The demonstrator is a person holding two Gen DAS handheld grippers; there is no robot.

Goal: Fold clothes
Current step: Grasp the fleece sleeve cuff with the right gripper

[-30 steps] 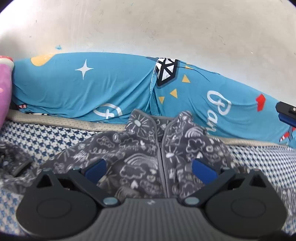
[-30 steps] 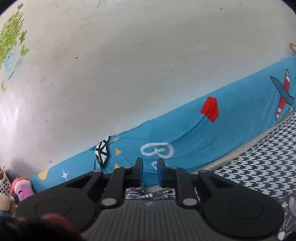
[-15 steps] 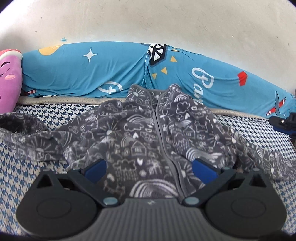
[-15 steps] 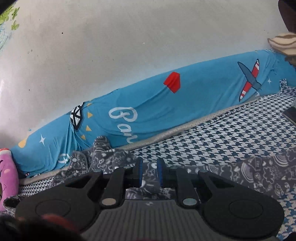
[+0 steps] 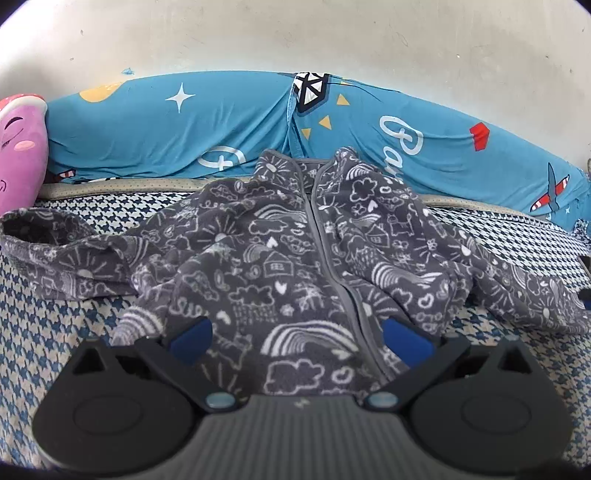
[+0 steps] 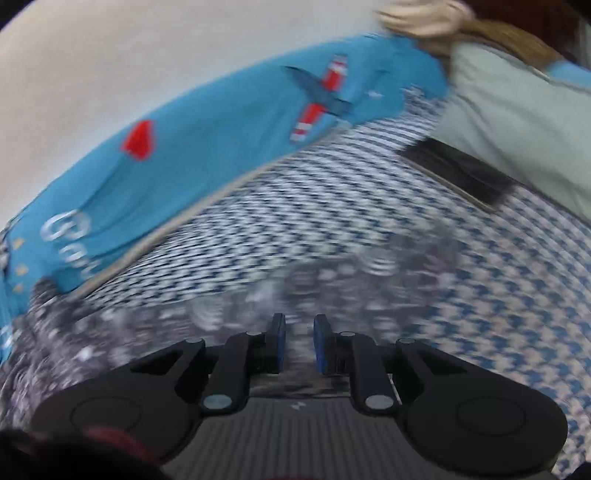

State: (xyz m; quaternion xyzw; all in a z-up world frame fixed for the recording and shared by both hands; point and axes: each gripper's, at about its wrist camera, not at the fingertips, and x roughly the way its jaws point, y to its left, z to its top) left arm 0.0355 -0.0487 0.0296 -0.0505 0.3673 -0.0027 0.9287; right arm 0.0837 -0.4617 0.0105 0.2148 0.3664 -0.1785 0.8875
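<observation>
jacket (image 5: 280, 266) sprawled mid-bed, bolster (image 5: 147, 125) blocking behind

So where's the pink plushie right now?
The pink plushie is at the far left edge of the left wrist view, leaning against the left end of the blue bolster pillow, just above the grey jacket sleeve.

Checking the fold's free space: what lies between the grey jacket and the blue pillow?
In the left wrist view, nothing: the jacket's collar rests against the blue pillow; elsewhere only houndstooth sheet shows.

A blue cartoon-print bolster (image 5: 155, 122) lines the white wall (image 5: 295, 33), a pink plush toy (image 5: 20, 147) beside it, above houndstooth bedding (image 5: 44, 332).
</observation>
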